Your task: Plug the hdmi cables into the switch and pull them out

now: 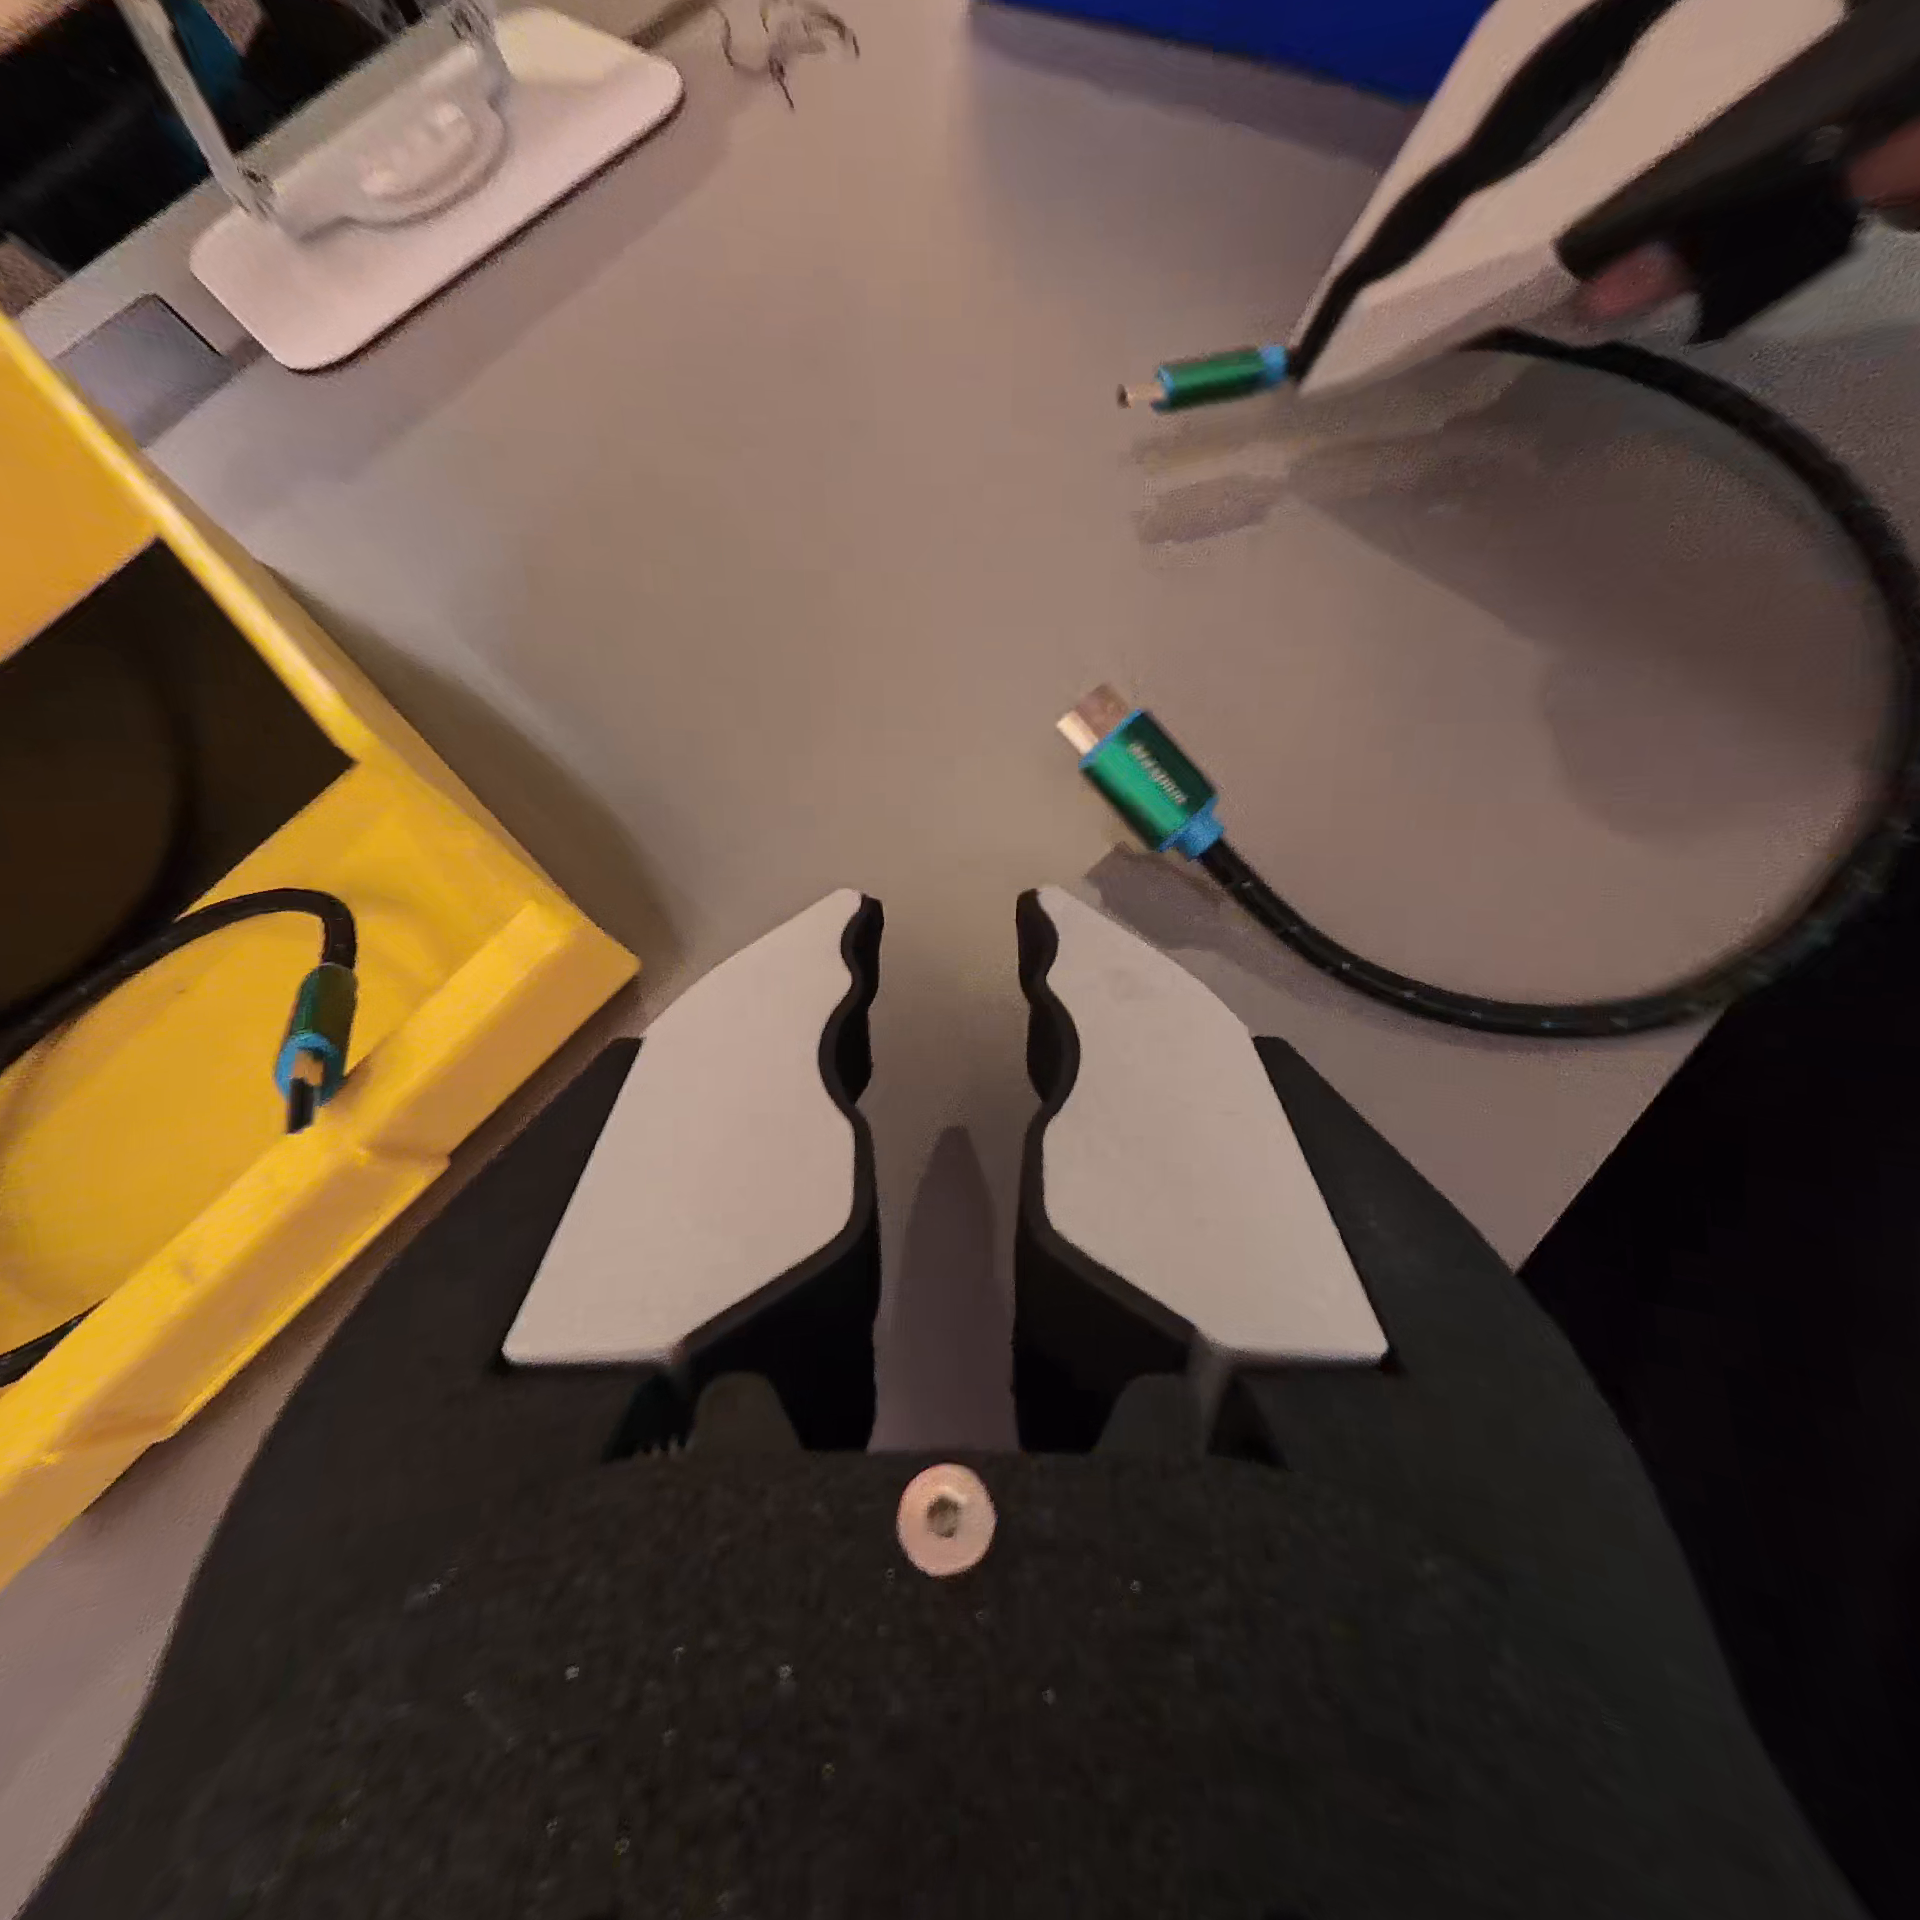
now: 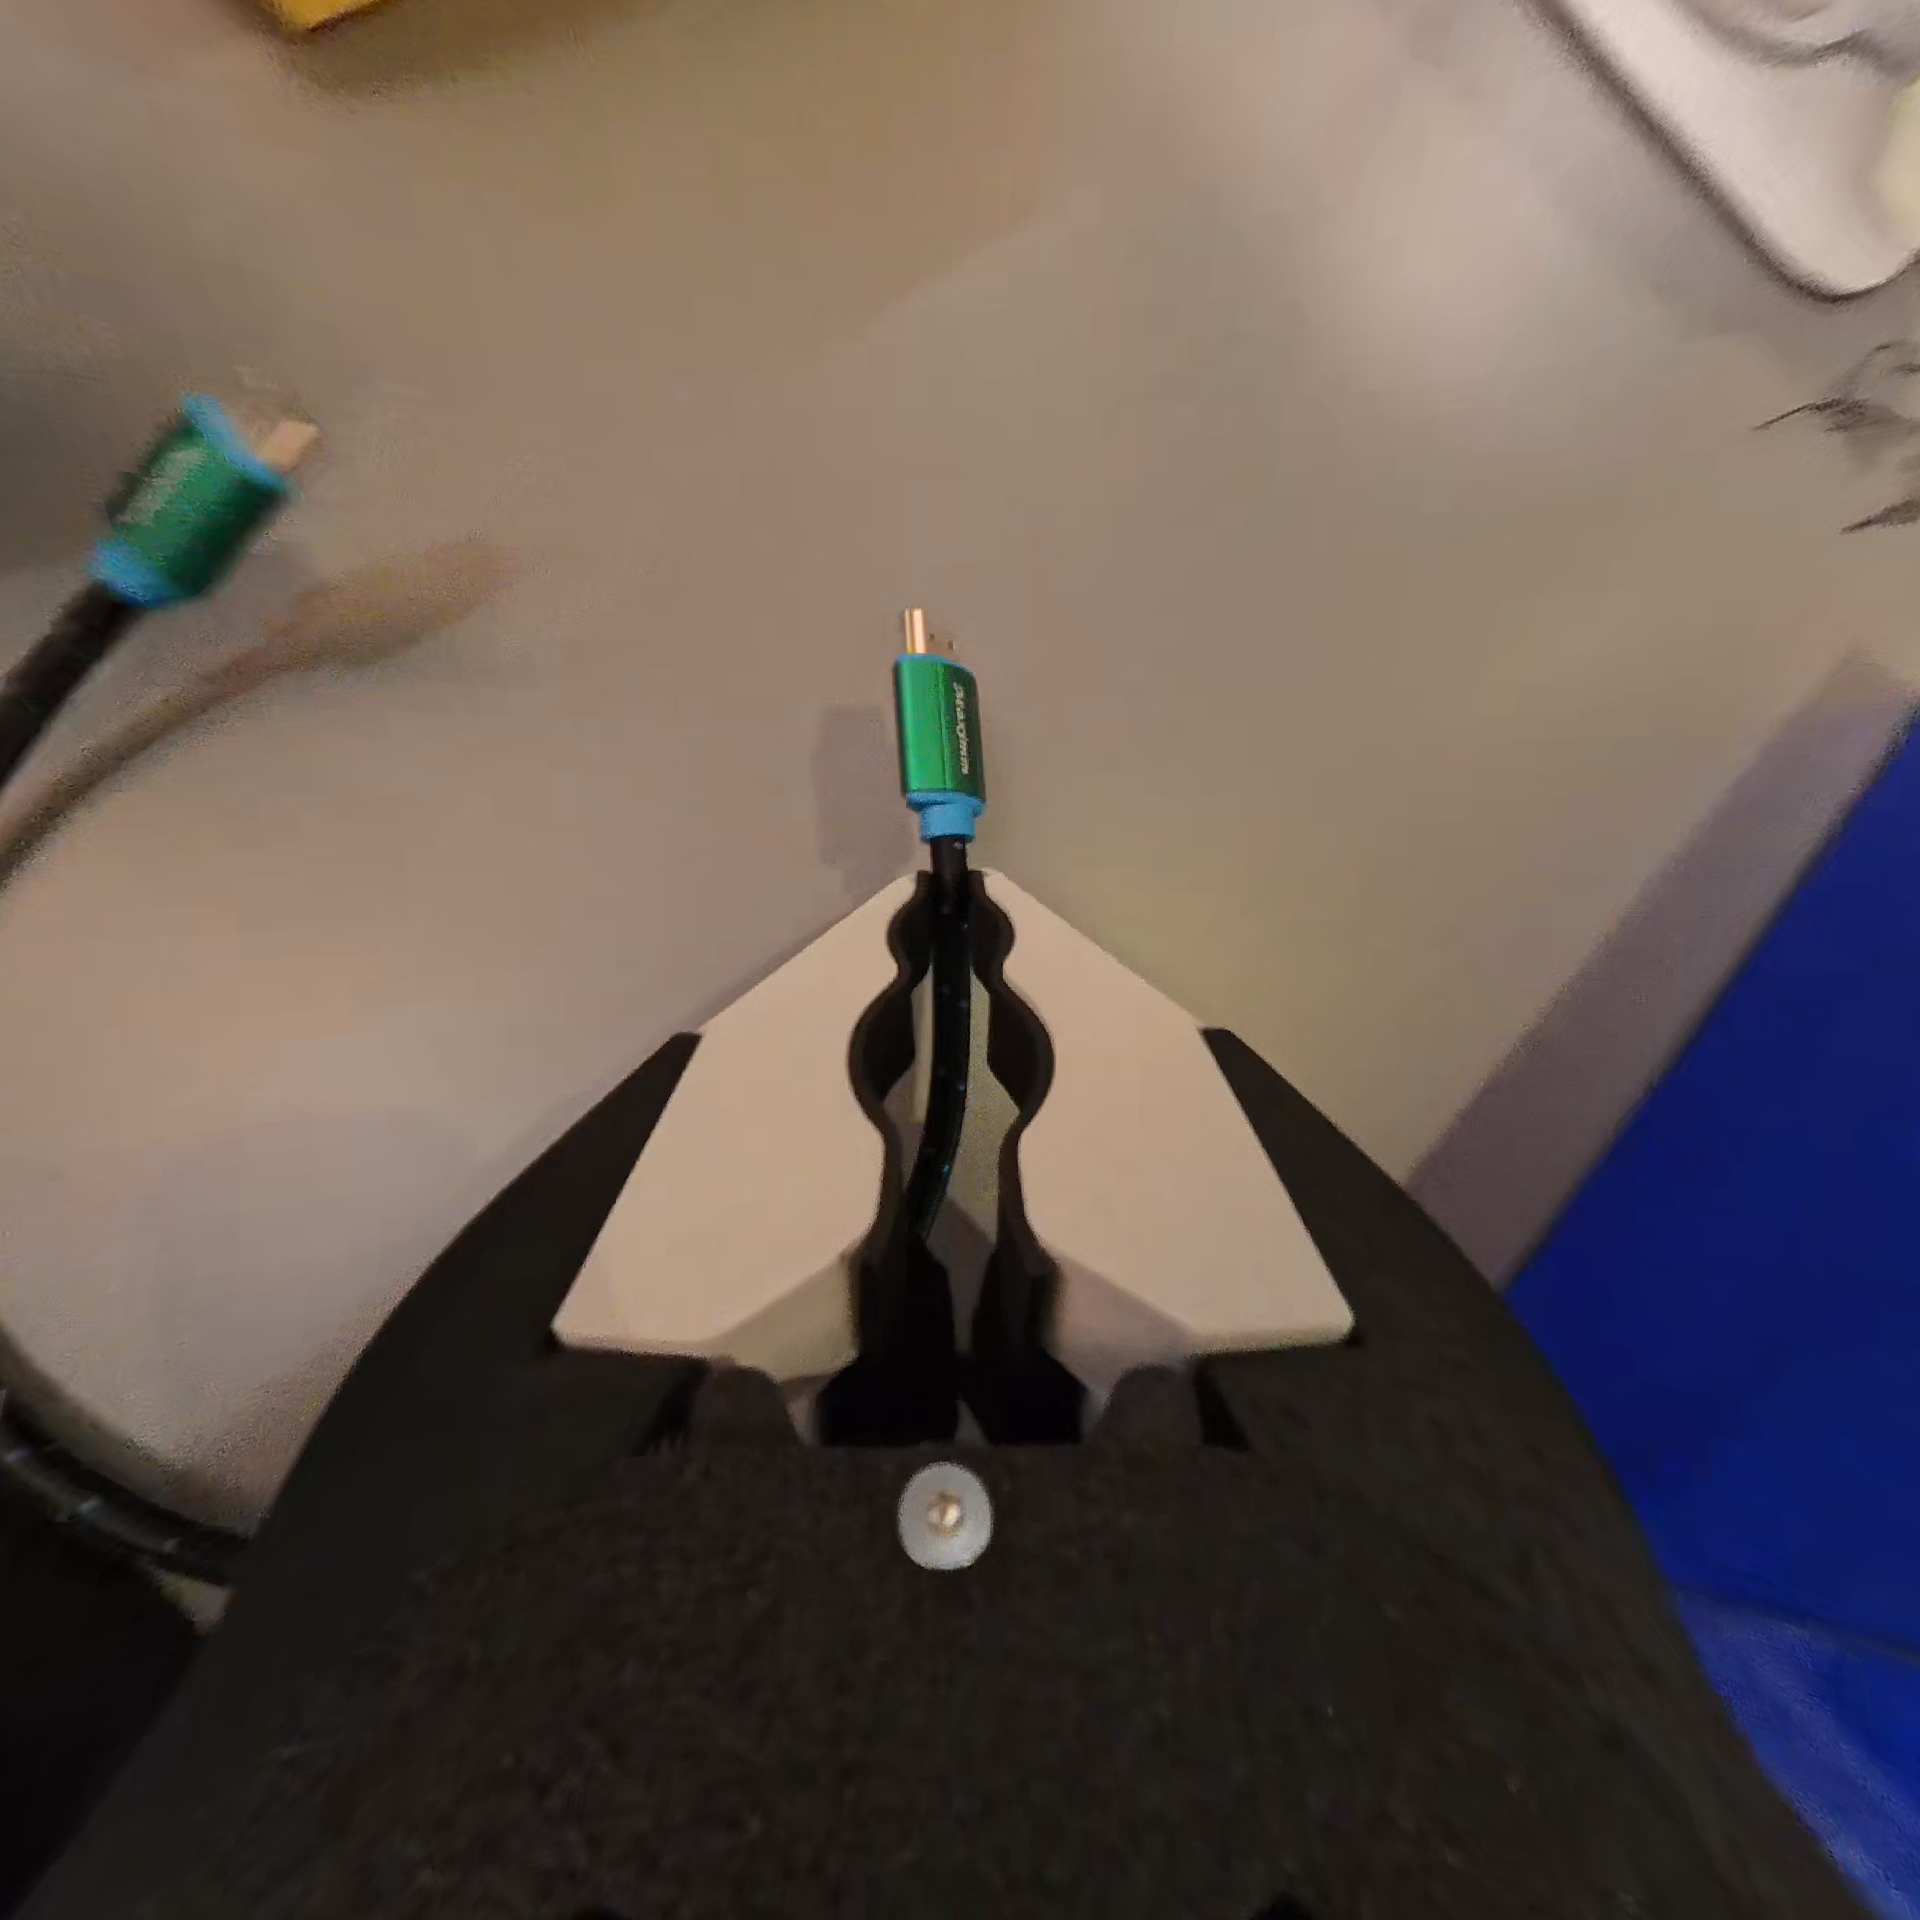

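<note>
My right gripper (image 2: 948,878) is shut on a black braided HDMI cable just behind its green plug (image 2: 940,727), which points forward a little above the grey table. The left wrist view shows this gripper (image 1: 1311,353) and plug (image 1: 1210,376) at the upper right. The cable (image 1: 1849,644) loops round to a second green plug (image 1: 1143,774) lying on the table; this plug also shows in the right wrist view (image 2: 197,499). My left gripper (image 1: 949,914) is open and empty, just short of that plug and to its left. No switch is in view.
A yellow box (image 1: 343,831) at the left holds another black cable with a green plug (image 1: 317,1023). A white monitor stand base (image 1: 447,177) sits at the far left. A blue surface (image 2: 1714,1247) lies past the table edge on the right. Thin dark wires (image 1: 790,52) lie at the back. Across from one pair of fingers to the other is roughly 20 cm.
</note>
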`<state>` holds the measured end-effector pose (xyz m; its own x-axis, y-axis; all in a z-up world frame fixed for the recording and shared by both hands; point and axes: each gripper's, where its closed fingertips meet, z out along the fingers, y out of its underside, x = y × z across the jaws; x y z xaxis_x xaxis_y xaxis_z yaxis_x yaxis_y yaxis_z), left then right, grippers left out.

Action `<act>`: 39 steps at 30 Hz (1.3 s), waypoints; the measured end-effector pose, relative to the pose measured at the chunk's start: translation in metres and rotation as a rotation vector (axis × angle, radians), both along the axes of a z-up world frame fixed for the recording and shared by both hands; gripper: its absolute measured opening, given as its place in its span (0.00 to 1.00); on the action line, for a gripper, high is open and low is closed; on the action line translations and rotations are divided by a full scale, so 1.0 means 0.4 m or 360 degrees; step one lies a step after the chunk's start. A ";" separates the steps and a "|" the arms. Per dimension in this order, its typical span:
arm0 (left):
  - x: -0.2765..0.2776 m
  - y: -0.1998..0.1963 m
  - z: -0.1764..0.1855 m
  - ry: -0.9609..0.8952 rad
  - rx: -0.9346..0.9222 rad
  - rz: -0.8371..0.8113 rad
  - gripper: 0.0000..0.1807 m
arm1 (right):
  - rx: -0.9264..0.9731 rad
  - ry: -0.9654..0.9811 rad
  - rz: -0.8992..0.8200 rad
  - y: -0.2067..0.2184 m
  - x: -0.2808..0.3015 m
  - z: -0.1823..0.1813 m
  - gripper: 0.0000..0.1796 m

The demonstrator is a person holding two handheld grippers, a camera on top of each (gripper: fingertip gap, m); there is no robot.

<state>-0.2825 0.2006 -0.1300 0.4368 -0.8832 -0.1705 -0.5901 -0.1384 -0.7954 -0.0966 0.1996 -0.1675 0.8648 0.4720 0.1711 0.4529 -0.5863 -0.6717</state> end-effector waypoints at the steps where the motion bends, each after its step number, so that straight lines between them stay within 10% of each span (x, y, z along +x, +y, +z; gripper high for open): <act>1: -0.006 0.007 0.009 -0.0043 -0.0009 0.0018 0.14 | 0.0028 -0.0031 -0.0028 0.032 0.028 0.016 0.03; 10: -0.178 0.190 0.026 -0.0018 0.0049 0.0412 0.17 | -0.0005 -0.0190 -0.0064 0.105 0.089 -0.042 0.07; 16: -0.191 0.274 -0.025 0.0192 -0.0168 0.0228 0.29 | 0.0180 0.0049 -0.0022 0.039 0.053 0.051 0.16; 25: -0.173 0.282 -0.016 0.0342 -0.0170 0.0106 0.09 | 0.0201 0.0665 -0.0004 -0.083 -0.025 0.080 0.16; 34: -0.167 0.271 0.376 -0.0015 0.0738 0.0314 0.05 | 0.0220 0.0711 0.0024 -0.088 -0.016 0.081 0.15; 39: 0.023 0.065 0.534 -0.0341 0.0963 -0.0357 0.06 | 0.0418 0.0761 -0.0015 -0.084 0.034 0.155 0.15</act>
<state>-0.2732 0.2268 0.0837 0.3334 -0.7327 -0.5933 -0.3736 0.4752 -0.7967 -0.0832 0.1660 -0.1054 0.8792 0.4581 -0.1310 0.0567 -0.3735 -0.9259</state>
